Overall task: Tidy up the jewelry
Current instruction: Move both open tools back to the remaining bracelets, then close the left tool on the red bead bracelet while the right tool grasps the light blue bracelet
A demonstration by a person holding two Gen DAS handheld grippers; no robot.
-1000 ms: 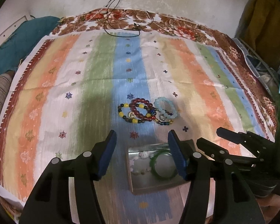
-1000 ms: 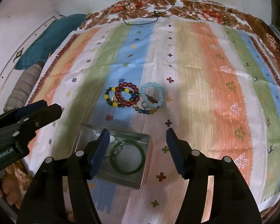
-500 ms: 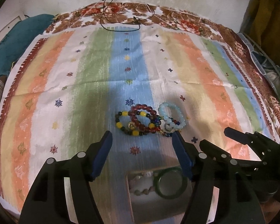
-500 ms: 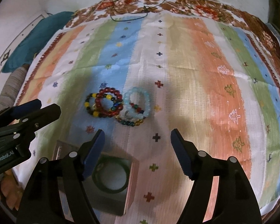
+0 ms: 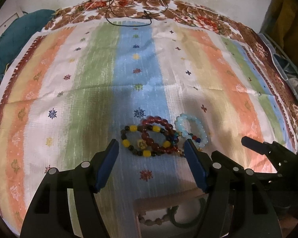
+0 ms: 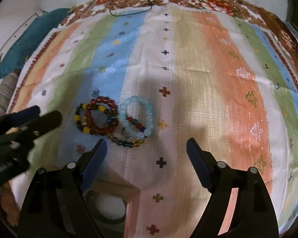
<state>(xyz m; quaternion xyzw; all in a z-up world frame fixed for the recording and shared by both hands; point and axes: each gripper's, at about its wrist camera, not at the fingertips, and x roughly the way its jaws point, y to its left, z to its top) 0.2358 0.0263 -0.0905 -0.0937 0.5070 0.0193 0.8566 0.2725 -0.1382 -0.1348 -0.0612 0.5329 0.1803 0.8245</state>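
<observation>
Several bead bracelets lie in a touching cluster on the striped cloth: a yellow-and-black one (image 5: 133, 140), a dark red one (image 5: 159, 134), a pale blue one (image 5: 190, 130) and a multicolour one (image 6: 127, 141). They also show in the right wrist view (image 6: 101, 117). A shallow jewelry box (image 5: 168, 214) sits at the near edge and holds a green bangle (image 6: 107, 216) and a beige bead bracelet (image 5: 155, 221). My left gripper (image 5: 151, 152) is open, just short of the cluster. My right gripper (image 6: 147, 150) is open and empty, to the right of the cluster.
The striped cloth (image 5: 89, 79) covers a floral-bordered surface. A black cord (image 5: 129, 17) lies at the far edge. A teal cushion (image 5: 15, 39) sits at the far left. Dark clutter (image 5: 288, 69) stands along the right side.
Both grippers have moved forward over the box toward the bracelet cluster. The box has slid toward the bottom of both views. Both grippers stay open.
</observation>
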